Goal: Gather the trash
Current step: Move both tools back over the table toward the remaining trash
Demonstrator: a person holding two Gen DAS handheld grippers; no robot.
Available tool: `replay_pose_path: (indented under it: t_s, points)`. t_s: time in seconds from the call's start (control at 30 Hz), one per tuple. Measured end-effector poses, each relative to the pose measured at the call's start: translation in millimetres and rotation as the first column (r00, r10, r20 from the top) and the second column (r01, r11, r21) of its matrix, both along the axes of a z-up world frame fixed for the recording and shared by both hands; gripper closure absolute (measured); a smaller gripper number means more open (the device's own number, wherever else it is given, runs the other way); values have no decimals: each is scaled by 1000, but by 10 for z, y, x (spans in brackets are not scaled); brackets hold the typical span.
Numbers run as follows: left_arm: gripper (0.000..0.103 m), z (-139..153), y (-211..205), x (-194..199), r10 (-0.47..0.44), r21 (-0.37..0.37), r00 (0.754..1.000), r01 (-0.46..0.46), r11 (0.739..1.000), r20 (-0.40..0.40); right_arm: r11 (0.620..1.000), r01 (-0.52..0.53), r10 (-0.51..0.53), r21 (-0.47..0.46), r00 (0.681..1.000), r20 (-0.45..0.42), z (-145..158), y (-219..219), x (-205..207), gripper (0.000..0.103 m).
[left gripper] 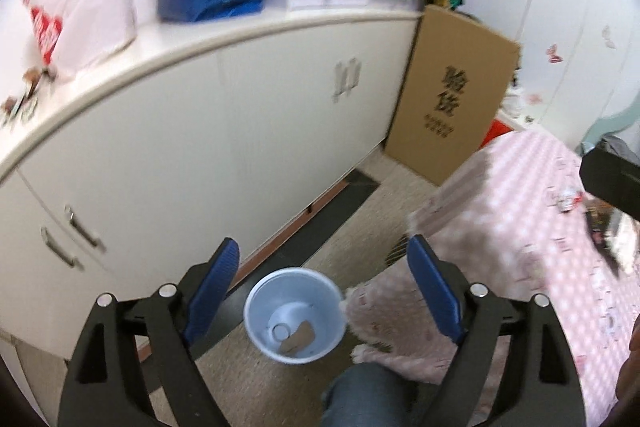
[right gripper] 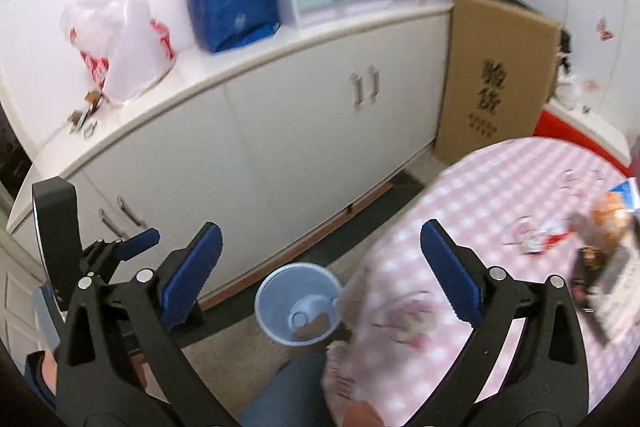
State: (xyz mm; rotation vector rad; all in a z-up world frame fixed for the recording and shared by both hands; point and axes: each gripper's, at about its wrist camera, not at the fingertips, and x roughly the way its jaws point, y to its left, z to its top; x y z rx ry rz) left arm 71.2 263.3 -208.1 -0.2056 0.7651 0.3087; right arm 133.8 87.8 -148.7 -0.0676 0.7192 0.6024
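**Both tongs wide and empty over the bin; wrappers wait on the right**

The left tongs [left gripper: 322, 291] stand wide apart with nothing between the pads. The right tongs [right gripper: 320, 273] are just as wide and just as empty. Below and between each pair sits the bin [left gripper: 295, 315], a small pale blue pail on the floor, with a scrap of cardboard [left gripper: 298, 337] and a small round piece already in its bottom.

The remaining trash [right gripper: 596, 247] lies to the right of the right tongs on the pink cloth-covered counter [right gripper: 480, 187]: blurred wrappers and packets, too smeared to name singly. They are probably light, thin and crinkly, likely to slip or fold, so pinching a raised edge or corner seems best. The soft cloth could snag underneath.
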Motion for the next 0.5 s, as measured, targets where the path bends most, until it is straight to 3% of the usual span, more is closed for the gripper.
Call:
replay_pose_path:
  t_s: [0.3, 0.5]
  points:
    - [18, 371, -755, 124, -134, 52, 988, 130, 990, 79, 978, 202, -206, 44, 974, 97, 308, -1073, -192, 6]
    - [18, 428, -1207, 236, -232, 67, 969, 227, 972, 84, 915, 401, -403, 46, 909, 105, 241, -1888, -290, 6]
